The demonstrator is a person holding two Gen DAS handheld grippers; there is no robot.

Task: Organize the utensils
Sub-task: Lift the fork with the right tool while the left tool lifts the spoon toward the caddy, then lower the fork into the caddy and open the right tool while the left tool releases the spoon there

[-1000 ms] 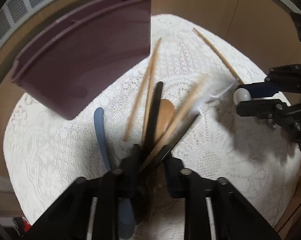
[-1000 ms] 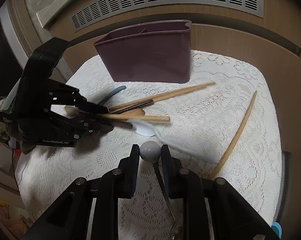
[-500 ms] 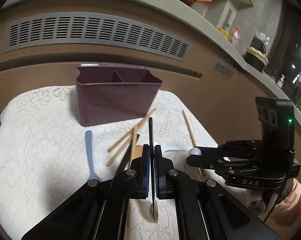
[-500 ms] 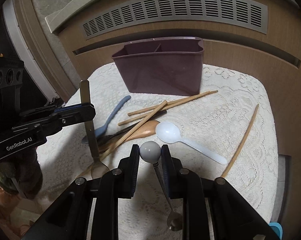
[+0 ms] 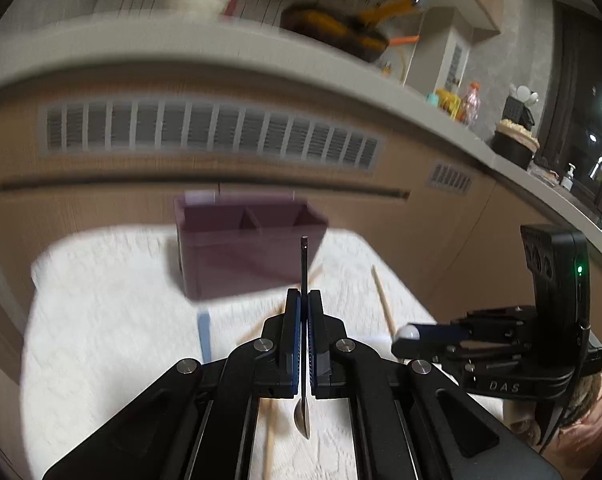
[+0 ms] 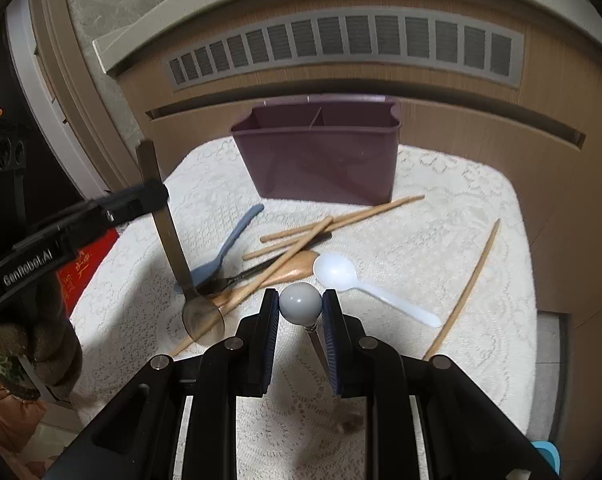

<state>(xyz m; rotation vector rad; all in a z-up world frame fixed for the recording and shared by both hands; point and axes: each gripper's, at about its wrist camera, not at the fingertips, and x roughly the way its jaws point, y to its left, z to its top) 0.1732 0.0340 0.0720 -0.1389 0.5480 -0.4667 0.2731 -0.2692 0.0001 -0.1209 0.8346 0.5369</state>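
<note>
While the left gripper (image 5: 304,300) pinches a metal spoon (image 6: 173,236) by its handle, bowl hanging down, its fingers (image 5: 292,320) are pressed nearly together on the thin stem. The right gripper (image 6: 300,308) holds a second spoon by its white ball end (image 6: 300,303), fingers (image 6: 269,320) clamped on the ball. Both are raised in front of the purple caddy (image 6: 321,156), which stands at the back of the lace-covered bench (image 6: 461,240). Before the caddy lie chopsticks (image 6: 341,218), a blue spoon (image 6: 225,248), a wooden spoon (image 6: 285,268) and a white plastic spoon (image 6: 337,270).
</note>
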